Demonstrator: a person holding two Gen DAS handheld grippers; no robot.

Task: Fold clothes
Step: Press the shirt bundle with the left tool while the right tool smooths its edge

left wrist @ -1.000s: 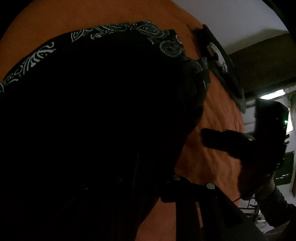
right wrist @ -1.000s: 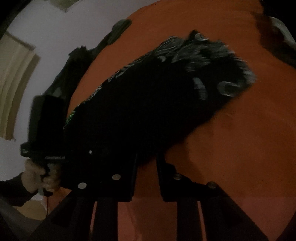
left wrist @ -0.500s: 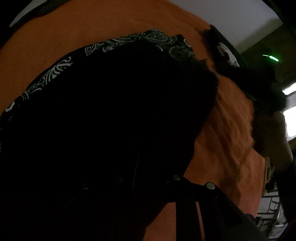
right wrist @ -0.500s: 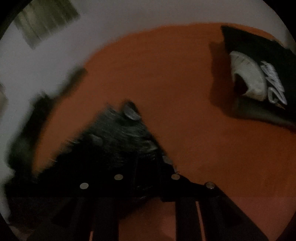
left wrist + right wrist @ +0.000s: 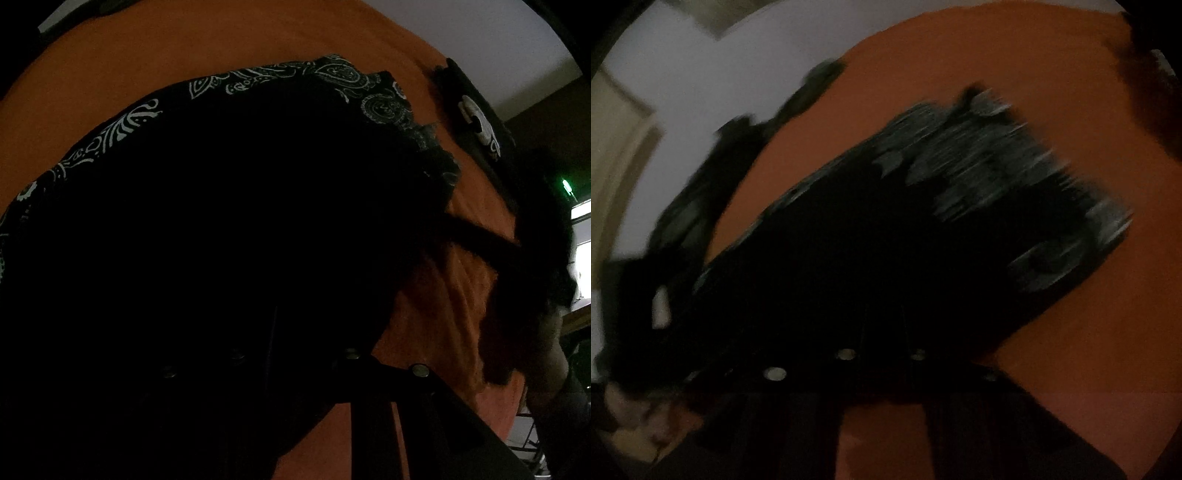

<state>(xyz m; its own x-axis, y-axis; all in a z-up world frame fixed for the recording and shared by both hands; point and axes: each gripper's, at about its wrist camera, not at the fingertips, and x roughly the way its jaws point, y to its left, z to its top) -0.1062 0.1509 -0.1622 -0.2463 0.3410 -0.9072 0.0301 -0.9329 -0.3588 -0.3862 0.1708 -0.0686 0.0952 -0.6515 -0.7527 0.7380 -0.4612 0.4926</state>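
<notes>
Mid-fold on paisley-print black garment [image 5: 229, 229] over orange surface [image 5: 184, 55]; both grippers' jaw states unreadable; next, lay flat.

A dim home room: an orange-covered surface [image 5: 258, 48] fills the frame, pale wall [image 5: 713, 74] upper left.

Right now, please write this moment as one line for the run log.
stage: folding | item: black paisley cloth on orange cover | left tool: hidden under cloth | right tool: blurred, state unclear | aside: black garment
</notes>
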